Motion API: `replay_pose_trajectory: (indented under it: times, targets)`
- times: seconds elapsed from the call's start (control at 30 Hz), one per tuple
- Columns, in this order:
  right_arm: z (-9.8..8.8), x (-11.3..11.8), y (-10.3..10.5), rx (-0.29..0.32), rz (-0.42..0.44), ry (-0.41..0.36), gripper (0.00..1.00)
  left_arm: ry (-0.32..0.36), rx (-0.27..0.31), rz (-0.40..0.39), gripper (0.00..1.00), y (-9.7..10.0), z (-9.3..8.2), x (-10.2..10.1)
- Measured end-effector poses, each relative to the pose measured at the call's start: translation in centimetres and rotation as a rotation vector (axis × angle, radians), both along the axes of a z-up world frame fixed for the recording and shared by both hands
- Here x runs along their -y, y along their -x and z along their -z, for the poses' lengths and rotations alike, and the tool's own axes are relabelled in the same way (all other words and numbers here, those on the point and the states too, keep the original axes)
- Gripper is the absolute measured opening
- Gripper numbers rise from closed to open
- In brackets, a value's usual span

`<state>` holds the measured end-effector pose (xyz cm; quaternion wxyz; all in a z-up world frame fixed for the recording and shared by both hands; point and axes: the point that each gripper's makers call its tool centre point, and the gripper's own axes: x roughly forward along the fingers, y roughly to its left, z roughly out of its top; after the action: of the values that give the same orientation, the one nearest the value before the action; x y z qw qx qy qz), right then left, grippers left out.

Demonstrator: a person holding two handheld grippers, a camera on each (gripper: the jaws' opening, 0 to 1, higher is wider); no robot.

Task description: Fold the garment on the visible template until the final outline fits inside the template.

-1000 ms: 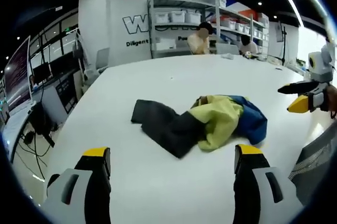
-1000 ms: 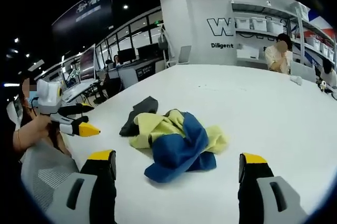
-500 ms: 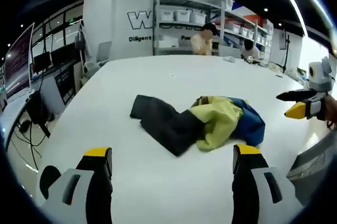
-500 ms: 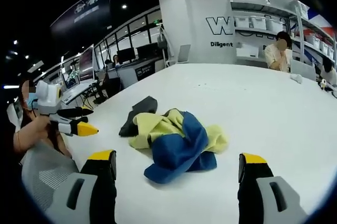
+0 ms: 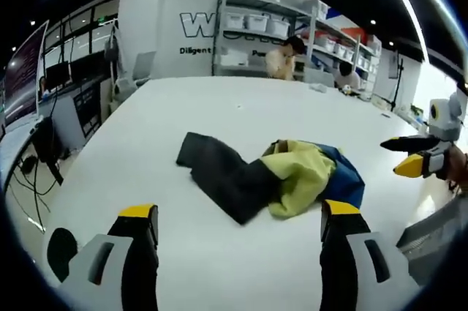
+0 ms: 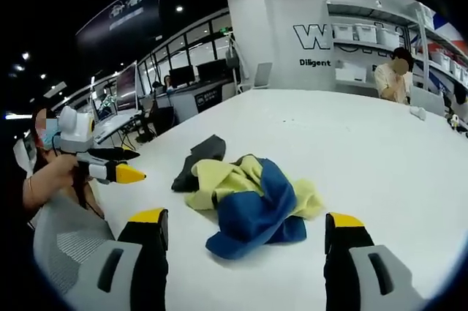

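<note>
Crumpled garment (image 5: 274,179) on the white table (image 5: 219,106), both grippers held off it.

The garment lies bunched mid-table: a dark part stretches one way, yellow and blue folds heap at the other end. The left gripper (image 5: 238,216) hovers near it with jaws wide apart and nothing between them; the right gripper (image 6: 245,225) does likewise from the opposite side, jaws apart, clear of the cloth. Shelving (image 5: 256,40) with white bins stands behind the table, where people sit.
</note>
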<state>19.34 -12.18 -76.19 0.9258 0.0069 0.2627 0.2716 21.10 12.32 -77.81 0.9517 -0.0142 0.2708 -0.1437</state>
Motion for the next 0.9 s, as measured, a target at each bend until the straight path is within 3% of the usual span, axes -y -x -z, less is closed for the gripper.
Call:
replay_pose_trajectory:
  times: [0.1, 0.17, 0.23, 0.33, 0.4, 0.47, 0.53, 0.6, 0.7, 0.9]
  targets:
    - [-0.1, -0.7, -0.6, -0.004, -0.029, 0.002, 0.83, 0.012, -0.013, 0.017, 0.89, -0.6, 0.1, 0.5]
    - [-0.3, -1.2, -1.2, -0.014, -0.035, -0.005, 0.74, -0.002, -0.026, 0.036, 0.87, -1.0, 0.3, 0.9]
    - [-0.5, -1.3, -2.0, 0.032, -0.053, 0.063, 0.64, 0.001, -0.060, 0.051, 0.84, -1.6, 0.6, 1.4]
    - [-0.6, -1.8, -2.9, 0.048, -0.045, 0.084, 0.65, 0.007, -0.058, 0.076, 0.83, -2.5, 0.5, 2.1]
    - [-0.5, -2.1, -3.8, 0.044, -0.049, 0.085, 0.59, 0.021, -0.068, 0.088, 0.80, -3.2, 0.8, 2.6]
    - [-0.3, -2.4, -4.1, 0.028, -0.067, 0.070, 0.53, 0.031, -0.078, 0.089, 0.78, -3.5, 1.0, 2.8]
    - [0.2, -3.1, -4.4, -0.052, -0.057, -0.024, 0.48, 0.039, -0.085, 0.081, 0.77, -4.2, 1.5, 2.9]
    - [0.3, -3.2, -5.0, -0.057, -0.039, -0.052, 0.46, 0.035, -0.092, 0.081, 0.75, -4.4, 1.9, 3.0]
    - [1.6, -3.0, -5.9, -0.078, -0.034, 0.001, 0.46, 0.038, -0.122, 0.078, 0.69, -4.9, 3.0, 3.1]
    - [3.5, -2.8, -7.2, -0.101, -0.013, 0.054, 0.36, 0.054, -0.148, 0.080, 0.55, -4.9, 4.6, 3.7]
